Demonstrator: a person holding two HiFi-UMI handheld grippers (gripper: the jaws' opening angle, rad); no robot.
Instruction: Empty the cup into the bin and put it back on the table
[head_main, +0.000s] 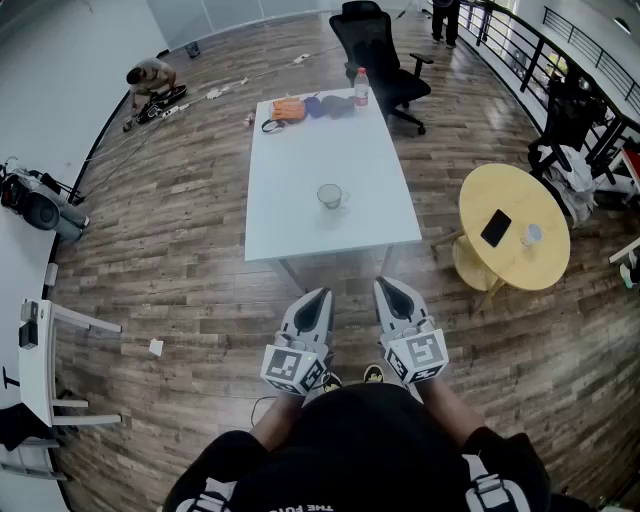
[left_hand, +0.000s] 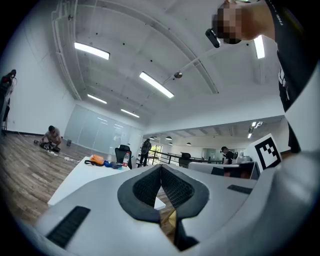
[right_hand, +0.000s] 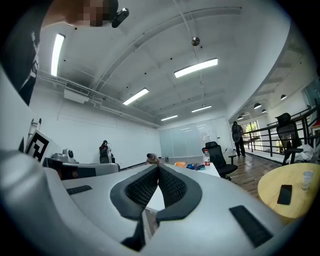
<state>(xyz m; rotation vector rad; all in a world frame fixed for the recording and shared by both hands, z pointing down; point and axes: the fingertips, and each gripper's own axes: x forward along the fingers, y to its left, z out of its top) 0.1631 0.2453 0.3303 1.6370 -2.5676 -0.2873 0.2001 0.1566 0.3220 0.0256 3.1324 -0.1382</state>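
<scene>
A clear glass cup (head_main: 330, 195) stands near the middle of the long white table (head_main: 300, 220) in the head view. What it holds cannot be made out. Both grippers are held close to the person's body, short of the table's near edge and well apart from the cup. My left gripper (head_main: 322, 294) is shut, its pads meeting with nothing between them (left_hand: 161, 168). My right gripper (head_main: 384, 284) is shut and empty too (right_hand: 158, 167). Both point level toward the table. No bin shows in any view.
At the table's far end lie a water bottle (head_main: 361, 88), an orange bag (head_main: 288, 109) and dark items. A black office chair (head_main: 378, 48) stands behind it. A round yellow table (head_main: 545, 270) at right carries a phone (head_main: 495, 228) and small cup (head_main: 531, 235). A person crouches far left (head_main: 150, 78).
</scene>
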